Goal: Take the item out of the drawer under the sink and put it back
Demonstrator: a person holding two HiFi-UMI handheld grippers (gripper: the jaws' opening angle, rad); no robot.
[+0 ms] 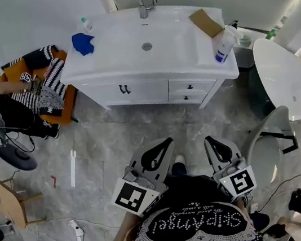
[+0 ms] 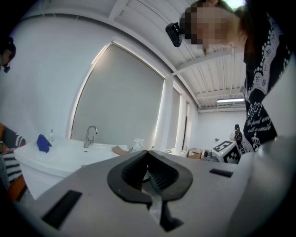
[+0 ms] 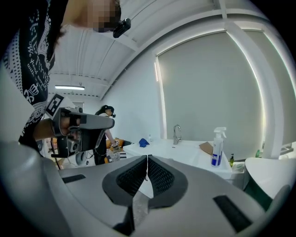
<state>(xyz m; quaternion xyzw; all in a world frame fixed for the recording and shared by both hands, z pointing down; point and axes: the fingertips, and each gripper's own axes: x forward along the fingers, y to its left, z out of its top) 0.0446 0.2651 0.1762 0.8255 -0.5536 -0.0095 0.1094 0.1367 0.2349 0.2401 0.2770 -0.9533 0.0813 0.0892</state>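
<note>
Clenched and empty, ribbed black pads together: left gripper (image 1: 160, 147), right gripper (image 1: 214, 145). Glossy white vanity (image 1: 127, 46) well apart; drawers (image 1: 189, 87) closed, item unseen. Blue label on spray bottle (image 1: 222, 48) unreadable.

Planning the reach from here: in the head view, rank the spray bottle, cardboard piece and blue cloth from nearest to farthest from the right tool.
1. Spray bottle, at the right end of the vanity top, nearest the right tool.
2. Cardboard piece, just behind the bottle.
3. Blue cloth, at the far left end.
</note>
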